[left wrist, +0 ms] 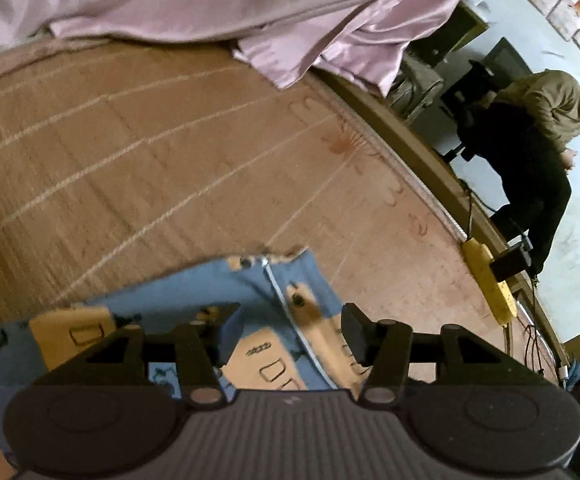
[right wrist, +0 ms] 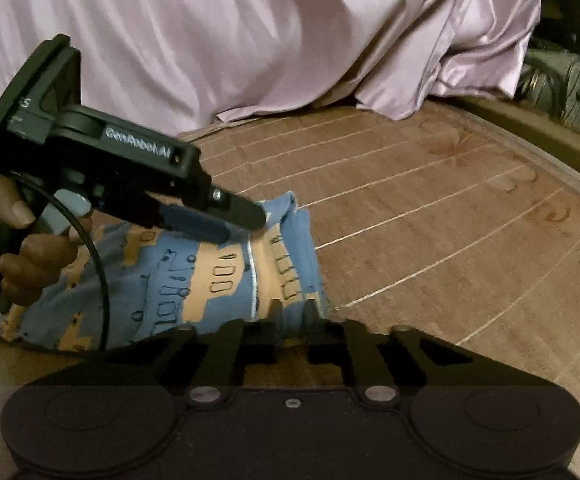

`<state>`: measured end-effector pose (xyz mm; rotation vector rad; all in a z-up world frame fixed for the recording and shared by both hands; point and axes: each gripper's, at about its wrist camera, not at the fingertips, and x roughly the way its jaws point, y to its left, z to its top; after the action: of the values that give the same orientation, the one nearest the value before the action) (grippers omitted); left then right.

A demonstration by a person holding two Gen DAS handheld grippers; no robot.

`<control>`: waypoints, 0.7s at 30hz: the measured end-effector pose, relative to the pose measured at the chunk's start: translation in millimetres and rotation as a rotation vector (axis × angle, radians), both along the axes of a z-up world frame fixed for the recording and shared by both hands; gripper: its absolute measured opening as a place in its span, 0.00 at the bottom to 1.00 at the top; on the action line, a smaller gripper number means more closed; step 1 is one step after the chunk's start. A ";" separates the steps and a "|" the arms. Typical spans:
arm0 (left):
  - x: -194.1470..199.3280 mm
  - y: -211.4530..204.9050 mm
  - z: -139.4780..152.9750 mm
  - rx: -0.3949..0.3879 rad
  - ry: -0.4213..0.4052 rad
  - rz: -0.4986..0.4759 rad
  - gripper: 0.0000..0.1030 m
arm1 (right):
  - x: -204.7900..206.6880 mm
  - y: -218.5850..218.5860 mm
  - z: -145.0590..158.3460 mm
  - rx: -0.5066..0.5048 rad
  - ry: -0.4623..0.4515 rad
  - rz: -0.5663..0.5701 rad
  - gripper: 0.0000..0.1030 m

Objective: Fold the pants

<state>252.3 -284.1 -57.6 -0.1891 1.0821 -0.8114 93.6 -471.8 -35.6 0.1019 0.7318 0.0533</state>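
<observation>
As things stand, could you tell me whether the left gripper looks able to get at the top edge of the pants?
Probably yes. The left gripper is open and sits right over the blue and orange pants, whose edge lies just ahead of its fingertips on the mat. Nothing lies between; the right gripper works the other edge.

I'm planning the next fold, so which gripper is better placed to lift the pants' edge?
Right, probably. The right gripper looks closed on the pants at their near edge; the left gripper is open over the fabric, gripping nothing.
</observation>
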 end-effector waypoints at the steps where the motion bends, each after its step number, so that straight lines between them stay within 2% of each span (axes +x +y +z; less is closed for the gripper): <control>1: -1.0 -0.3 -1.6 0.004 -0.005 -0.003 0.57 | -1.5 1.5 0.6 -0.035 0.000 -0.006 0.02; 4: -6.6 3.0 -0.4 0.007 -0.033 -0.004 0.63 | -3.3 -2.2 -0.1 -0.095 0.027 -0.057 0.02; 5: -8.9 5.4 2.0 0.004 -0.042 -0.001 0.65 | -4.5 -4.4 1.1 -0.097 0.022 -0.064 0.13; 6: -11.3 8.2 5.3 -0.004 -0.052 0.001 0.69 | -5.4 -4.8 3.8 -0.101 0.004 -0.061 0.17; 7: -14.0 11.8 9.1 -0.011 -0.063 0.003 0.73 | -5.0 -3.3 7.0 -0.099 -0.018 -0.039 0.21; 10: -26.4 32.6 22.9 -0.027 -0.115 0.035 0.81 | 6.6 10.9 14.7 -0.121 -0.059 0.070 0.21; 12: -36.4 53.5 28.6 -0.020 -0.142 0.075 0.82 | 19.3 19.1 16.0 -0.124 -0.058 0.153 0.22; 15: -50.8 94.9 25.3 0.033 -0.164 0.132 0.83 | 39.6 25.9 8.2 -0.107 -0.035 0.231 0.22; 18: -62.4 139.4 12.6 0.136 -0.158 0.183 0.83 | 51.4 21.2 -2.6 -0.126 0.004 0.191 0.21; 20: -68.4 175.3 1.6 0.205 -0.122 0.245 0.83 | 53.6 13.2 -4.9 -0.098 -0.002 0.164 0.19; 21: -73.2 191.7 -1.4 0.204 -0.117 0.262 0.82 | 53.7 13.4 -3.8 -0.103 0.000 0.155 0.19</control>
<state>179.1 -92.3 -59.0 -0.1067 0.9982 -0.4687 147.3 -458.3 -39.4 -0.0532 0.7403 0.1629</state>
